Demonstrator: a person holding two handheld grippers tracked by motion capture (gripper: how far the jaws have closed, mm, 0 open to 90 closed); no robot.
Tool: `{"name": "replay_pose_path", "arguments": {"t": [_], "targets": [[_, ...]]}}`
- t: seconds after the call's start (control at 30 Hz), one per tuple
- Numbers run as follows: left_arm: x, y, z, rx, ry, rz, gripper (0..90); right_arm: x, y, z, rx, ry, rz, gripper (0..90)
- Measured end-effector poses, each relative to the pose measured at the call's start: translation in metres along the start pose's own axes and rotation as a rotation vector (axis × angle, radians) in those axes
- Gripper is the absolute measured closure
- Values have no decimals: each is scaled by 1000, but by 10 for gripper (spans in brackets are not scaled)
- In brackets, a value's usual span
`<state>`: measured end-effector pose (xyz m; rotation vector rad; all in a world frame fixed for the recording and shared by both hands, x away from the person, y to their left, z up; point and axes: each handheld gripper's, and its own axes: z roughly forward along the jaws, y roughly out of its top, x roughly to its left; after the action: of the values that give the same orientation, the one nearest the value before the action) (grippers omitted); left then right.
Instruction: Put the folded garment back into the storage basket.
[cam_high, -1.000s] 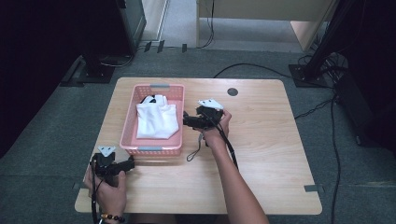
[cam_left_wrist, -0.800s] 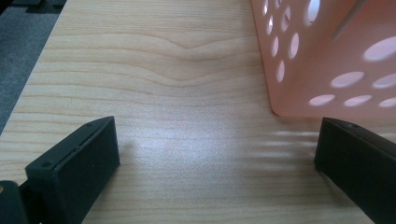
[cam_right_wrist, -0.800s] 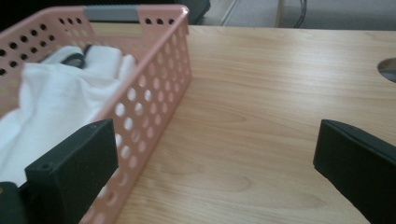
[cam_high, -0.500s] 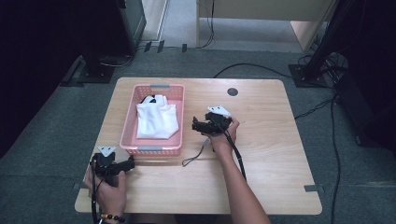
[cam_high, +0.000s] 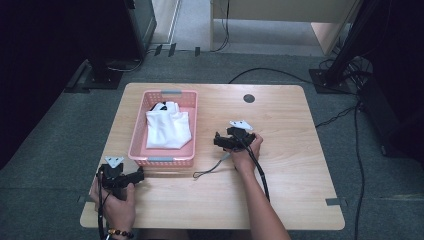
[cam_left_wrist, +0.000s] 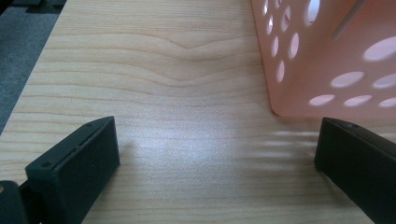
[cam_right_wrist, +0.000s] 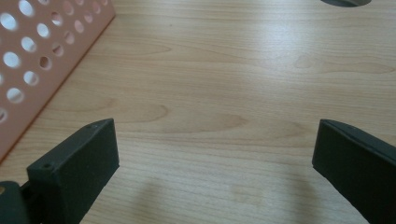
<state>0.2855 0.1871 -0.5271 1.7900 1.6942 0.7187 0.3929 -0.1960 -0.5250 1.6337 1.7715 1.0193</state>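
A pink perforated basket (cam_high: 190, 111) stands left of centre on the wooden table (cam_high: 295, 185), and a folded white cloth (cam_high: 167, 131) lies in it. My left gripper (cam_high: 125, 176) rests near the basket's front left corner. Its jaws are open with bare wood between them (cam_left_wrist: 217, 154), and the basket's corner (cam_left_wrist: 327, 56) is just ahead on the right. My right gripper (cam_high: 232, 137) sits low over the table to the right of the basket. It is open and empty (cam_right_wrist: 217, 154), with the basket wall (cam_right_wrist: 42, 51) to its left.
A round dark cable hole (cam_high: 249, 98) is set in the table's far side, and its edge (cam_right_wrist: 345, 2) lies ahead of the right gripper. A loose cable (cam_high: 210, 167) trails across the wood by the right hand. Grey floor with cables surrounds the table.
The right gripper has drawn back from beside the basket toward the person and a little rightward. The left gripper and the cloth have stayed put.
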Motion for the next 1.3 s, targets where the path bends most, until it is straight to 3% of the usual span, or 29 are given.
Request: {"name": "replay_pose_path", "arguments": {"t": [0.07,0.23,0.4,0.57,0.63,1.3], "targets": [[0,0,0,0,0,0,0,-1,0,0,16,-10,-21,3],[0,0,0,0,0,2,0,-4,-1,0,65,-14,-10,3],[0,0,0,0,0,1,0,-5,-3,2,117,-45,-34,3],[0,0,0,-1,1,0,0,-8,-4,1,132,-78,-65,3],[0,0,0,-1,1,0,0,-10,-4,0,132,-86,-57,4],[0,0,0,-1,-1,1,0,-19,-9,-8,131,-87,-59,6]]}}
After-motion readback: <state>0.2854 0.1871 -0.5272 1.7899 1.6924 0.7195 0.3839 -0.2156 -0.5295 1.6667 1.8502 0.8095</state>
